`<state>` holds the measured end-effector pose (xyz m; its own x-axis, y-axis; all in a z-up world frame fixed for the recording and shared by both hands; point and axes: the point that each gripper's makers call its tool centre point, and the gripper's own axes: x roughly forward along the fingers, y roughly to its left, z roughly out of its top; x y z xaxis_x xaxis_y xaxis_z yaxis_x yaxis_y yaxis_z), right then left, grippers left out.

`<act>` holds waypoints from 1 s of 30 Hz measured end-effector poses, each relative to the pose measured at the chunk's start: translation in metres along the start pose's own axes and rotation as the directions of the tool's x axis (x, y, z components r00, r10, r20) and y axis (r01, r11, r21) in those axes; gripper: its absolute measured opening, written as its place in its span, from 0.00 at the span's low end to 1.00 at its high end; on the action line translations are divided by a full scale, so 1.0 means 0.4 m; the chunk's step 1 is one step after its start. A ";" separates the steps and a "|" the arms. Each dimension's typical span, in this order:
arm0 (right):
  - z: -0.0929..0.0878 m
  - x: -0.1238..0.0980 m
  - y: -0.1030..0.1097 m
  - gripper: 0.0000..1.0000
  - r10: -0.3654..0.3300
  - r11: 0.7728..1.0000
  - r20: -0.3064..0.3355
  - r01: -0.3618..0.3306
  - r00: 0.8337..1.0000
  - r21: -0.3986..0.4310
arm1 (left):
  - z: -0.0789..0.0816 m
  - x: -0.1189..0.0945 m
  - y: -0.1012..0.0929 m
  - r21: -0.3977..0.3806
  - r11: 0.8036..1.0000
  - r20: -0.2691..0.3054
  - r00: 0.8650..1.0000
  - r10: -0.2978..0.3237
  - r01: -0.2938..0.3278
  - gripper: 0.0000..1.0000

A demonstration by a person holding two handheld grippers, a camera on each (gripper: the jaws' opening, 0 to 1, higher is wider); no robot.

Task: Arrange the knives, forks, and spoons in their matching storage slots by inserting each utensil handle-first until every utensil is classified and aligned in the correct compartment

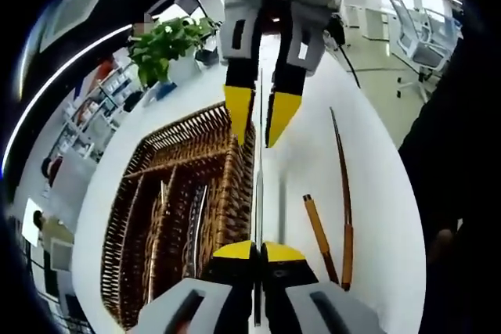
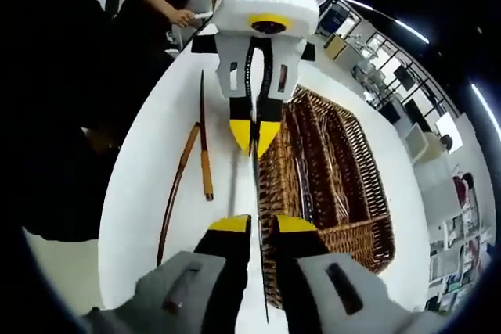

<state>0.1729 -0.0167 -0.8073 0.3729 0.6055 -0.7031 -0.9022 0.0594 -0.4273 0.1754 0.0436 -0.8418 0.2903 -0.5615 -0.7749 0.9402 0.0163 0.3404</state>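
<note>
Both tools [image 1: 258,250] [image 2: 261,224] on one knife [image 1: 257,193]

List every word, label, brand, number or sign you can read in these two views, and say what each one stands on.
None: no readable text in either view.
The wicker tray and the wooden-handled utensils on the table carry no visible lettering.
The grippers' yellow-tipped jaws and grey bodies show no markings.
The shelves in the background hold coloured items too small and blurred to read.
</note>
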 end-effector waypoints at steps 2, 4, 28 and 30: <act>0.000 -0.013 -0.008 0.37 -0.025 0.999 0.016 0.024 1.000 0.028 | -0.005 -0.006 -0.001 -0.009 1.000 -0.002 1.000 -0.002 0.002 0.01; -0.003 -0.034 -0.015 0.44 -0.055 0.995 0.030 0.052 0.998 0.090 | -0.009 -0.016 -0.003 -0.025 1.000 -0.007 1.000 0.002 -0.003 0.01; -0.026 -0.363 -0.048 0.99 -0.389 0.668 -0.042 0.313 0.920 0.675 | -0.046 -0.222 0.105 0.043 0.991 -0.094 0.987 0.131 -0.127 0.01; 0.019 -0.403 -0.068 0.99 -0.404 0.663 0.011 0.284 0.915 0.692 | -0.047 -0.224 0.114 0.056 0.989 -0.099 0.985 0.141 -0.136 0.01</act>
<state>0.1356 -0.1098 -0.6780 0.7029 0.5385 -0.4646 -0.6425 0.7610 -0.0900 0.1955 0.1104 -0.7668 0.4360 -0.4689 -0.7681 0.8805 0.0457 0.4719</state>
